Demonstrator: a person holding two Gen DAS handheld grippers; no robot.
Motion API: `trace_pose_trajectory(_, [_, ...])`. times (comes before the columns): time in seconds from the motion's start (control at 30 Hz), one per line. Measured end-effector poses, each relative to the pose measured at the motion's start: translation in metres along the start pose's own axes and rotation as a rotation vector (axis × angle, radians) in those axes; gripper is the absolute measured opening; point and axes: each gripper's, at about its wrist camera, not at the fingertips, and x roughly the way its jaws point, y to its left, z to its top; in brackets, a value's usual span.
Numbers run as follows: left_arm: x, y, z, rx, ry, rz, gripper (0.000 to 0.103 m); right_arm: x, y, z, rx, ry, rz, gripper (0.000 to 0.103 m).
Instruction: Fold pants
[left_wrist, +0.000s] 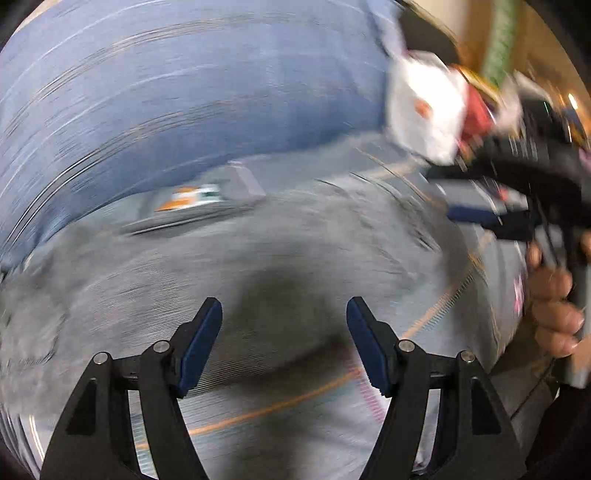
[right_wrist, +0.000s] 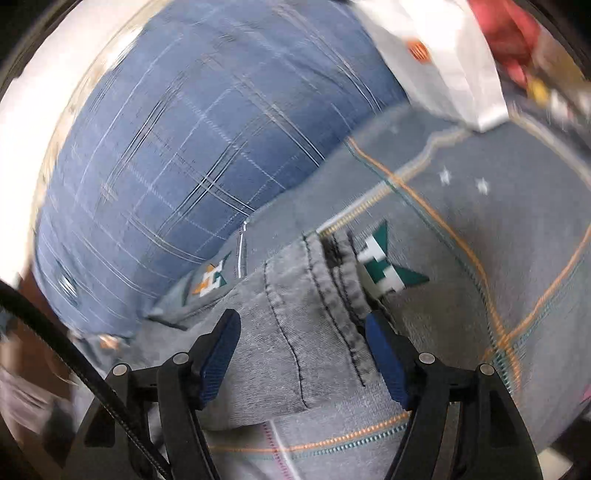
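Grey denim pants lie spread on a grey patterned blanket; the left wrist view is blurred by motion. My left gripper is open and empty just above the fabric. My right gripper is open, its jaws either side of a stitched hem of the pants, not closed on it. The right gripper also shows in the left wrist view at the right, with the person's hand on it.
A grey blanket with orange lines and star patterns lies under the pants. A blue plaid cover lies behind it. A white bag and red clutter sit at the far right.
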Motion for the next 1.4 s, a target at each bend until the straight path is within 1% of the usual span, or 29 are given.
trace_pose_trajectory(0.07, [0.012, -0.030, 0.004, 0.070, 0.012, -0.013, 0.069, -0.003, -0.013, 0.004, 0.052, -0.009, -0.001, 0.072])
trace_pose_trajectory(0.13, [0.023, -0.054, 0.009, 0.135, 0.025, -0.010, 0.069, -0.002, -0.022, 0.006, 0.069, -0.003, -0.014, 0.072])
trace_pose_trajectory(0.27, [0.051, -0.086, 0.018, 0.230, 0.071, -0.022, 0.069, 0.003, -0.047, 0.010, 0.155, 0.027, 0.021, 0.072])
trace_pose_trajectory(0.33, [0.061, -0.098, 0.019, 0.270, 0.080, -0.020, 0.069, 0.005, -0.060, 0.008, 0.210, 0.041, 0.049, 0.072])
trace_pose_trajectory(0.37, [0.070, -0.105, 0.020, 0.293, 0.097, -0.017, 0.069, 0.007, -0.068, 0.008, 0.243, 0.051, 0.073, 0.072])
trace_pose_trajectory(0.43, [0.082, -0.113, 0.020, 0.307, 0.131, -0.004, 0.069, 0.008, -0.074, 0.008, 0.270, 0.058, 0.097, 0.072])
trace_pose_trajectory(0.5, [0.091, -0.117, 0.021, 0.325, 0.137, 0.012, 0.068, 0.008, -0.077, 0.008, 0.283, 0.059, 0.113, 0.072])
trace_pose_trajectory(0.53, [0.093, -0.120, 0.023, 0.329, 0.126, 0.016, 0.066, 0.008, -0.077, 0.008, 0.284, 0.060, 0.116, 0.072])
trace_pose_trajectory(0.57, [0.093, -0.122, 0.025, 0.328, 0.120, 0.013, 0.054, 0.009, -0.078, 0.008, 0.288, 0.062, 0.121, 0.072])
trace_pose_trajectory(0.63, [0.091, -0.118, 0.026, 0.318, 0.124, 0.001, 0.040, 0.013, -0.083, 0.008, 0.306, 0.072, 0.134, 0.072])
trace_pose_trajectory(0.67, [0.091, -0.117, 0.028, 0.313, 0.128, -0.007, 0.029, 0.014, -0.085, 0.008, 0.319, 0.077, 0.136, 0.072])
trace_pose_trajectory(0.73, [0.087, -0.116, 0.028, 0.329, 0.140, 0.010, 0.017, 0.018, -0.092, 0.007, 0.351, 0.089, 0.166, 0.072])
trace_pose_trajectory(0.77, [0.082, -0.112, 0.029, 0.307, 0.141, -0.005, 0.016, 0.019, -0.094, 0.007, 0.364, 0.093, 0.183, 0.072])
trace_pose_trajectory(0.83, [0.069, -0.100, 0.033, 0.226, 0.126, -0.062, 0.015, 0.023, -0.096, 0.006, 0.386, 0.102, 0.225, 0.072])
trace_pose_trajectory(0.9, [0.059, -0.086, 0.036, 0.143, 0.117, -0.116, 0.015, 0.026, -0.095, 0.006, 0.394, 0.113, 0.244, 0.072])
trace_pose_trajectory(0.97, [0.051, -0.076, 0.037, 0.087, 0.117, -0.160, 0.015, 0.033, -0.090, 0.005, 0.390, 0.134, 0.273, 0.072])
trace_pose_trajectory(1.1, [0.043, -0.070, 0.036, 0.034, 0.128, -0.208, 0.015, 0.050, -0.079, 0.009, 0.377, 0.170, 0.306, 0.072])
trace_pose_trajectory(1.2, [0.044, -0.069, 0.036, 0.014, 0.134, -0.228, 0.015, 0.069, -0.077, 0.010, 0.391, 0.220, 0.273, 0.072])
trace_pose_trajectory(1.23, [0.044, -0.068, 0.036, 0.009, 0.133, -0.235, 0.015, 0.077, -0.077, 0.013, 0.400, 0.235, 0.282, 0.072])
trace_pose_trajectory(1.27, [0.045, -0.068, 0.036, 0.002, 0.135, -0.245, 0.015, 0.079, -0.075, 0.016, 0.394, 0.238, 0.296, 0.069])
trace_pose_trajectory(1.3, [0.045, -0.067, 0.035, -0.005, 0.137, -0.252, 0.015, 0.082, -0.072, 0.020, 0.376, 0.241, 0.296, 0.059])
trace_pose_trajectory(1.33, [0.045, -0.066, 0.035, -0.017, 0.141, -0.265, 0.015, 0.084, -0.068, 0.024, 0.351, 0.246, 0.283, 0.051])
trace_pose_trajectory(1.4, [0.045, -0.064, 0.036, -0.031, 0.138, -0.281, 0.015, 0.089, -0.061, 0.024, 0.325, 0.268, 0.287, 0.021])
